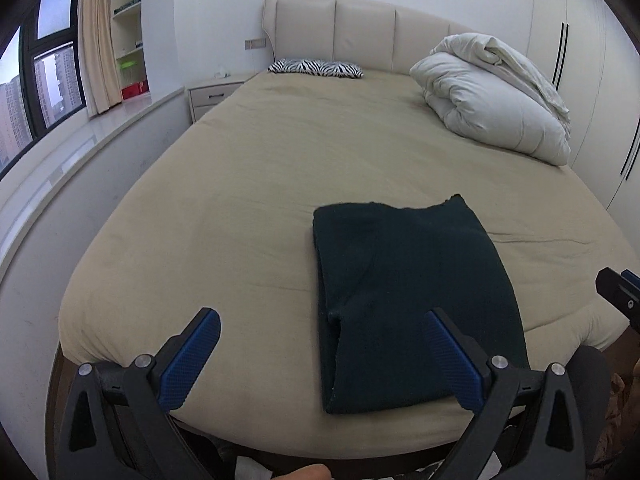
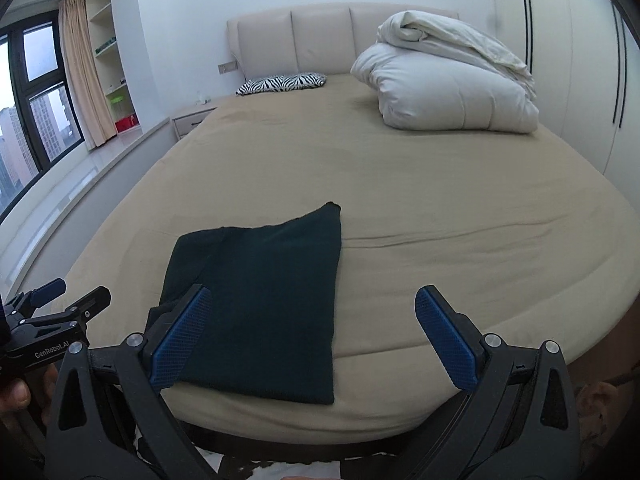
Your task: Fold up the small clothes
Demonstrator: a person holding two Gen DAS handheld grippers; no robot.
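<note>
A dark green garment lies folded into a rectangle near the foot of the tan bed; in the right wrist view the same garment reaches almost to the mattress edge. My left gripper hovers over the near edge, open, its right pad over the cloth's near part and nothing pinched. My right gripper is open wide, with its left pad above the cloth's near left corner and no grip on it. The left gripper also shows at the left edge of the right wrist view.
A bundled white duvet sits at the far right of the bed, a zebra-print pillow by the headboard. A nightstand, window ledge and shelves run along the left; wardrobe doors stand on the right.
</note>
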